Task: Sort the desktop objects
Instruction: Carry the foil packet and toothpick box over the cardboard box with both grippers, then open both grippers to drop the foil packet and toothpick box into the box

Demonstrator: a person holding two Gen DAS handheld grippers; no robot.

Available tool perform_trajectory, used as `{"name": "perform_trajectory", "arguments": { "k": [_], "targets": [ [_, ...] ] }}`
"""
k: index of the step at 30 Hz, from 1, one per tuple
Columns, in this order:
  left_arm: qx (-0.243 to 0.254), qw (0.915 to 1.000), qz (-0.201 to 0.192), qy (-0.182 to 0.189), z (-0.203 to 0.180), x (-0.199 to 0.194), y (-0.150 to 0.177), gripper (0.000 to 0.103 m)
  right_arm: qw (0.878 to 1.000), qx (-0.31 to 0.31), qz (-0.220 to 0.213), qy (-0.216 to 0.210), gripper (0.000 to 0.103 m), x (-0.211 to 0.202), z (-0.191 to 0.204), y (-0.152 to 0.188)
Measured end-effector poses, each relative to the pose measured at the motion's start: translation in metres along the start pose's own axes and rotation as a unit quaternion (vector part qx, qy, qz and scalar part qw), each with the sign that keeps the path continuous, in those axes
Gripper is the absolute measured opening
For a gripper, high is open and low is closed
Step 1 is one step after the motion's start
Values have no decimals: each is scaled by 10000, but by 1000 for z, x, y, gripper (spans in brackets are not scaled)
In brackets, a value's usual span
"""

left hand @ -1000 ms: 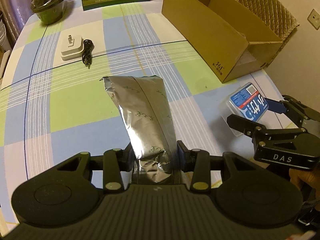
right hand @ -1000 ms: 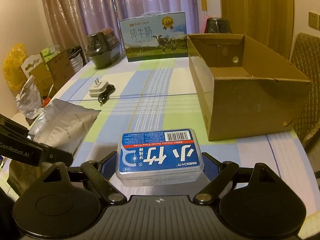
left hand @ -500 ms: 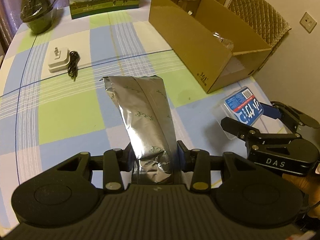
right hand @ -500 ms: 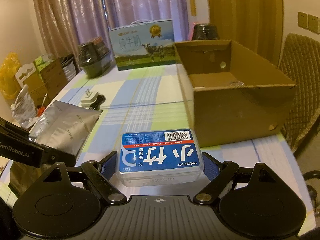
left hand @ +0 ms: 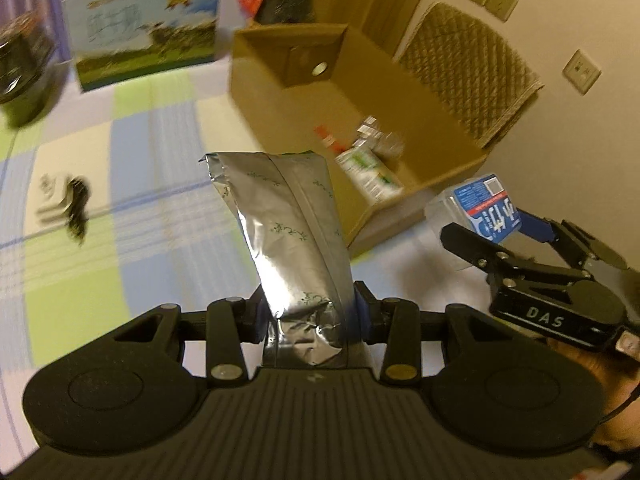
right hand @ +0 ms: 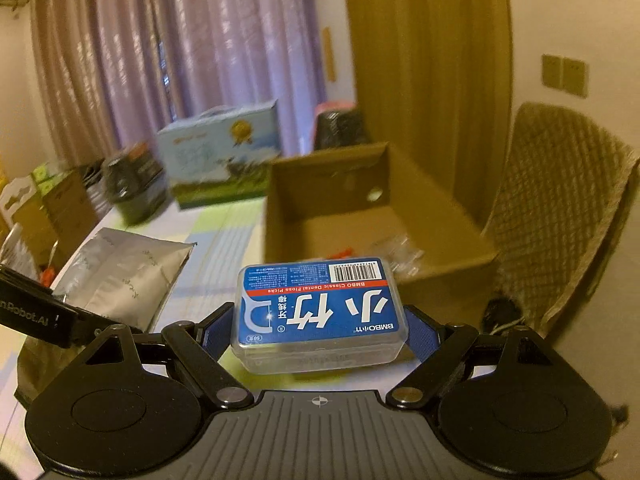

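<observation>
Left gripper: the left gripper (left hand: 310,316) was clenched on the crumpled lower end of a silver foil pouch (left hand: 286,226), which stood up and forward from between the fingers, above the table.
Right gripper: the right gripper (right hand: 320,332) was clamped on the two short ends of a clear plastic dental floss pick box (right hand: 320,312) with a blue label, held level in the air near the front edge of the carton.
Sorting carton: an open brown cardboard box (left hand: 360,92) sat on the checked tablecloth (left hand: 120,280), its open top facing both grippers.
Progress: several small packets (left hand: 366,168) already lay on the carton floor, so part of the sorting looked done; the pouch and the floss box were lifted but not yet inside.
Left to sort: a white charger with a black cable (left hand: 66,206) lay on the cloth, well apart from the carton, apparently untouched.
Pouch look: shiny, creased foil with a faint green sprig print, top edge folded and slightly bent; it looked soft.
Floss box look: rigid, rounded corners, barcode and white characters on the label.
Clarity: the background was blurred in both views.
</observation>
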State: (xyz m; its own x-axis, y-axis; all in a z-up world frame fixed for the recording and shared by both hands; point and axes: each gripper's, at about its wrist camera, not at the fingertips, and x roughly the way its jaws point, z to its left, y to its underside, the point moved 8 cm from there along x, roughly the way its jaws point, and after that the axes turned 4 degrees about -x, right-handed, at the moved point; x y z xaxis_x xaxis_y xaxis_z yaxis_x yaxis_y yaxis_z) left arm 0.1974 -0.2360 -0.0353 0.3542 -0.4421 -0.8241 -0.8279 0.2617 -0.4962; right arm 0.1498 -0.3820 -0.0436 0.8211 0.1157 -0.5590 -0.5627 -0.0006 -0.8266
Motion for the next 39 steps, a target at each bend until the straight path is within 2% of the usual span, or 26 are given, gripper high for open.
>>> {"name": "perform_trajectory", "arguments": {
  "k": [10,19,30,33,39],
  "targets": [
    [-183,9992,-155,331,-51,36,-78,36,9992,69,-240,297,84,26,-68,-58],
    [-396,9986,-142,317,-60,75,-123,36,9990,232,-218,311,84,58,-100,-76],
    [-802,9956,-313,361,-54,99,-140,35,9986,338,-196,349,84,77,-112,-76],
    [-929,9944,-339,376,-48,100,-142,48,9987,330,-171,335,84,80,-111,-76],
    [-806,9945,-620,250,-36,77,-136,48,9992,282,-136,260,84,86,-104,-77]
  ]
}}
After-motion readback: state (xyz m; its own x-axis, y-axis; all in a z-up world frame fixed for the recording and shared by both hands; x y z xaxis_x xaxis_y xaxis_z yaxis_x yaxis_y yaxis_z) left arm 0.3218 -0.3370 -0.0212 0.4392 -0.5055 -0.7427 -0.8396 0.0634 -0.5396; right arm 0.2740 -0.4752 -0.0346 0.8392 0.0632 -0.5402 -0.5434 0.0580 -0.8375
